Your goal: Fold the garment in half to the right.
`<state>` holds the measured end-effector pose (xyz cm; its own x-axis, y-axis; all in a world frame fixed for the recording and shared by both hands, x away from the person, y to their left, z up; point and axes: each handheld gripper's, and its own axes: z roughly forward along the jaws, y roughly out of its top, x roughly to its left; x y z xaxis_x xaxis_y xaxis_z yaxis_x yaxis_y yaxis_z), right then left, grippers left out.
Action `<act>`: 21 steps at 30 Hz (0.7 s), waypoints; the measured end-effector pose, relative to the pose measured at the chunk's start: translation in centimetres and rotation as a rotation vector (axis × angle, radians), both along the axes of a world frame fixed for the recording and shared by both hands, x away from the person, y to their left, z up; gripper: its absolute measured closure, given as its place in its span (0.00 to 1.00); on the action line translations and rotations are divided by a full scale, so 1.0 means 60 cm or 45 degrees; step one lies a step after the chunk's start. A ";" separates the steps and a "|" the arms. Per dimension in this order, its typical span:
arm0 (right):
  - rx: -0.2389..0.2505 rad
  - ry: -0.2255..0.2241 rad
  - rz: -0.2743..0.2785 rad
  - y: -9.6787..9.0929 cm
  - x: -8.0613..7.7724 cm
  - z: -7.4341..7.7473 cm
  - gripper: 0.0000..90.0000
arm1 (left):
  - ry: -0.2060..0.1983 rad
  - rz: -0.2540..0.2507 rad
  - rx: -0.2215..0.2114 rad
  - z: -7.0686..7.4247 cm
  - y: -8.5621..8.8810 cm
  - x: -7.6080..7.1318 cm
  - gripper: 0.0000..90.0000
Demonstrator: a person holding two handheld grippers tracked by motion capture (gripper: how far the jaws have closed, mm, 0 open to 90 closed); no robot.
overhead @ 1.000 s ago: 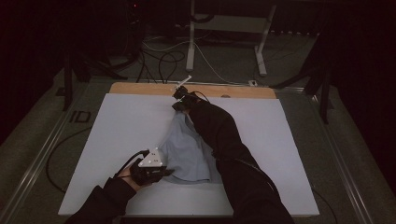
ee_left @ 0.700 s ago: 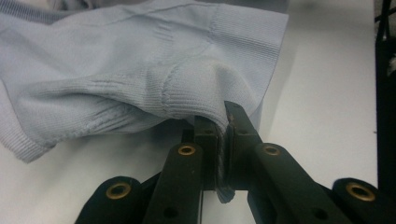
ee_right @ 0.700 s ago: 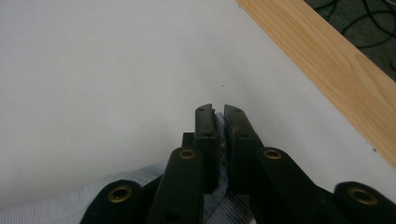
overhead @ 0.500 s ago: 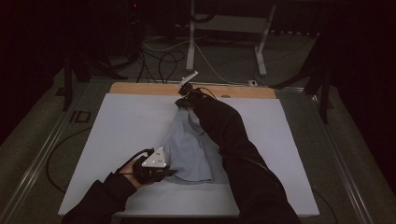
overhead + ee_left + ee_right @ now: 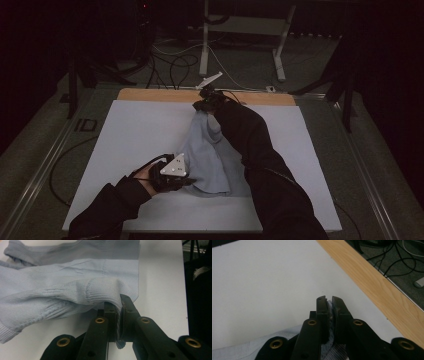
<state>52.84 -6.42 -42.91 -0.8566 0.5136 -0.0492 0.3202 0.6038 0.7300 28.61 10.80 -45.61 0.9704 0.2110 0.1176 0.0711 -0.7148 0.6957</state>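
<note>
The left gripper is clenched on a ribbed edge of the cloth; the right gripper — at the far end — pinches another edge. The cloth stretches between them over the white mat, sagging onto it. Just beyond the right gripper runs the wooden strip — past it, cables.

Your pale blue knit garment stretches crumpled from the table's far edge to its near middle, ribbed hem pinched up.
</note>
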 end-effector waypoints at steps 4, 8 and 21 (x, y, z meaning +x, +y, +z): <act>0.025 -0.003 -0.013 -0.016 0.000 0.006 0.95 | 0.004 -0.020 0.010 0.008 -0.010 0.006 0.97; 0.034 -0.014 -0.031 -0.033 -0.001 0.011 0.95 | -0.007 -0.043 0.004 0.015 -0.022 0.009 0.97; 0.072 -0.017 -0.105 -0.087 -0.003 0.011 0.95 | -0.013 -0.108 0.031 0.023 -0.074 0.021 0.97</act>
<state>52.68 -11.62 -42.26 -0.8110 0.5843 -0.0293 0.3570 0.5339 0.7665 29.88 6.39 -44.22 0.9834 0.1248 0.1317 0.0024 -0.7346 0.6785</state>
